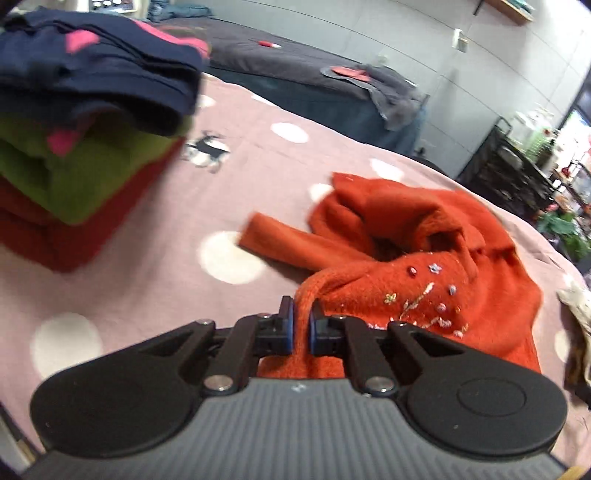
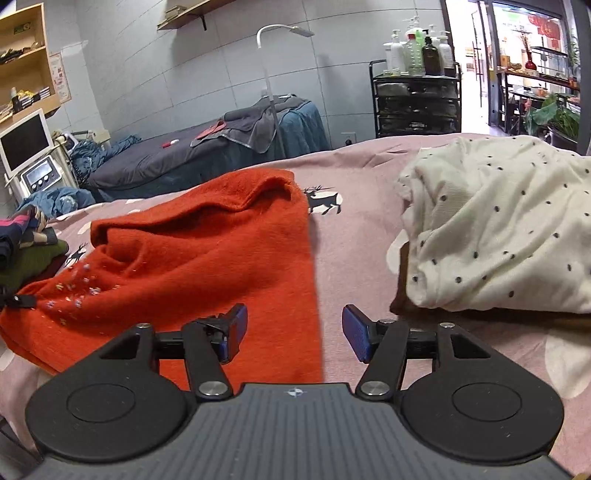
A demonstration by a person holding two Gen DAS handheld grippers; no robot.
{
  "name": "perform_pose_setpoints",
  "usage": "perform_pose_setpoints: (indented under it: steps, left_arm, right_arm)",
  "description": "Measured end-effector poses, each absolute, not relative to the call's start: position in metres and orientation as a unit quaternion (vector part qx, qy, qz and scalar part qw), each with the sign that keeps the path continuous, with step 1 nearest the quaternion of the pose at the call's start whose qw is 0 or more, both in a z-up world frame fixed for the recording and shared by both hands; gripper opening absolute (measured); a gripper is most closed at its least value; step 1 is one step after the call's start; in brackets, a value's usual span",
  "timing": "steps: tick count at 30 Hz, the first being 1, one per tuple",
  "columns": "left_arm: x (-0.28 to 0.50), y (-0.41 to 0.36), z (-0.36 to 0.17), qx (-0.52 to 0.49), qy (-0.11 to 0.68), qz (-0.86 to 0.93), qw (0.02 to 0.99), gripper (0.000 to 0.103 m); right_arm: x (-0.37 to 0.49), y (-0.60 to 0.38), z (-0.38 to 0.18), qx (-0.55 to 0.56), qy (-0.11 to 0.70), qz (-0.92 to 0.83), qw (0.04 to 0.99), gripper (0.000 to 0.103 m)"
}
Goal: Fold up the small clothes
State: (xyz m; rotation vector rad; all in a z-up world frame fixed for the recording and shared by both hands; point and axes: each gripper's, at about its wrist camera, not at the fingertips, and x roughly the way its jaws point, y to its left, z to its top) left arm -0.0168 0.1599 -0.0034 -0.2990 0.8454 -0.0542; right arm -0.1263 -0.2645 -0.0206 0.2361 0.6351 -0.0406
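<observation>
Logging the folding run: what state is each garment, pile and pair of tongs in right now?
Orange sweater: unfolded, rumpled, one edge pinched.
Left tongs: shut on the sweater's edge.
Right tongs: open, over the sweater's side edge, gripping nothing.
Folded stack: navy on green on red, neatly piled.
White dotted garment: crumpled, not folded.

Upper left of my right view: wooden shelf (image 2: 26, 55), white monitor (image 2: 26, 142)
Middle of it: dark treatment bed (image 2: 155, 162), white lamp (image 2: 284, 31)
Upper right: black cart (image 2: 417, 107) bearing bottles (image 2: 417, 48), leafy plant (image 2: 554, 118)
</observation>
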Motion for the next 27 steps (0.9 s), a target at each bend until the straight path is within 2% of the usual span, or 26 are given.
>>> perform_pose_setpoints:
  steps: [10, 12, 13, 14, 18, 20, 24, 27]
  left_arm:
    - [-0.017, 0.138, -0.011, -0.13, 0.436, -0.074, 0.888, 0.008]
    - [-0.019, 0.137, -0.012, -0.123, 0.44, -0.075, 0.887, 0.008]
    - [-0.019, 0.138, -0.012, -0.123, 0.44, -0.076, 0.886, 0.008]
    - [-0.019, 0.139, -0.011, -0.126, 0.441, -0.078, 0.885, 0.008]
    - [-0.023, 0.15, -0.007, -0.126, 0.445, -0.088, 0.882, 0.008]
    - [-0.025, 0.154, -0.01, -0.124, 0.459, -0.096, 0.875, 0.008]
    - [-0.03, 0.152, -0.024, -0.071, 0.488, -0.07, 0.867, 0.007]
    - [-0.025, 0.153, -0.039, -0.087, 0.505, -0.066, 0.857, 0.009]
  right_arm:
    - [-0.099, -0.24, -0.061, 0.094, 0.403, 0.005, 0.91, 0.103]
    - [-0.1, -0.232, -0.063, 0.092, 0.402, 0.034, 0.91, 0.063]
    - [-0.1, -0.228, -0.064, 0.079, 0.408, 0.037, 0.909, 0.026]
    - [-0.102, -0.224, -0.062, 0.062, 0.406, 0.033, 0.911, 0.01]
    - [-0.117, -0.245, -0.04, 0.087, 0.401, 0.078, 0.909, 0.008]
    - [-0.131, -0.26, -0.028, 0.062, 0.408, 0.069, 0.908, 0.007]
    - [-0.165, -0.288, -0.022, 0.021, 0.455, 0.029, 0.89, 0.007]
    - [-0.183, -0.296, -0.026, 0.01, 0.478, 0.009, 0.878, 0.007]
